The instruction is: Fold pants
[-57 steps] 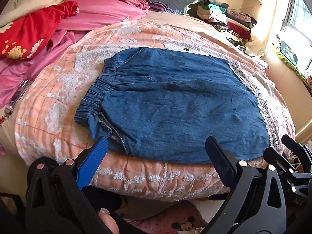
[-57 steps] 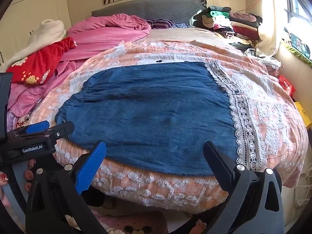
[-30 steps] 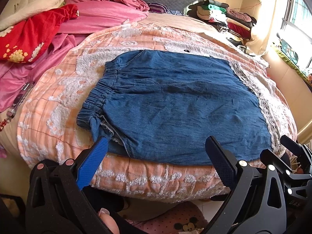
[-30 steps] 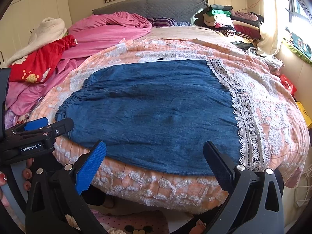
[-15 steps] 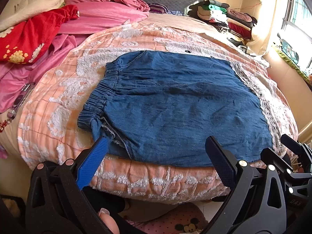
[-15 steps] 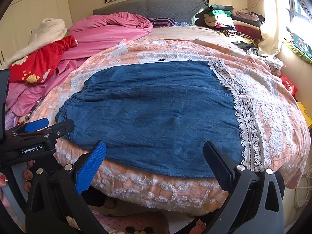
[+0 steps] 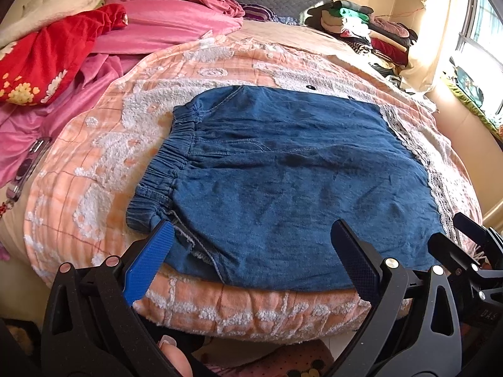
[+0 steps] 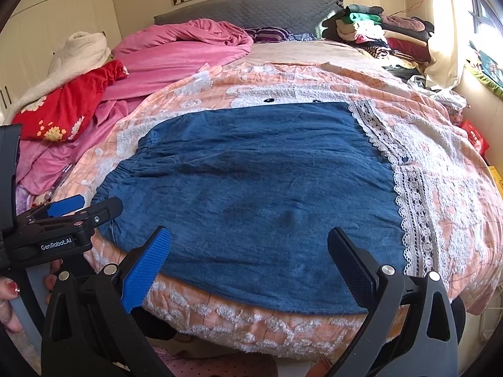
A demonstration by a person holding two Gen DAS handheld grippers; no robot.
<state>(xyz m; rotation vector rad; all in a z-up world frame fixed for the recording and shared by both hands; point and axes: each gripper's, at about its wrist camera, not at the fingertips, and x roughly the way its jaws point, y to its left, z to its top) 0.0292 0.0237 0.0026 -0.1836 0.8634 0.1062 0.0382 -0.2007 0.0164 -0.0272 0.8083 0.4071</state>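
Blue denim pants (image 7: 283, 182) lie flat on the bed, elastic waistband (image 7: 163, 169) at the left, white lace hem (image 7: 437, 182) at the right. The same pants show in the right wrist view (image 8: 251, 194). My left gripper (image 7: 251, 251) is open and empty, hovering over the pants' near edge by the waistband corner. My right gripper (image 8: 248, 257) is open and empty over the near edge, further right. The left gripper also shows at the left of the right wrist view (image 8: 72, 216), and the right gripper at the right edge of the left wrist view (image 7: 465, 245).
The pants rest on a peach and white quilt (image 8: 446, 194) covering the bed. Pink bedding (image 8: 176, 50) and a red blanket (image 8: 66, 106) lie at the far left. A stack of folded clothes (image 8: 377, 28) sits at the far right by the window.
Both grippers have shifted slightly closer to the bed's near edge. The pants have not moved and both grippers stay open.
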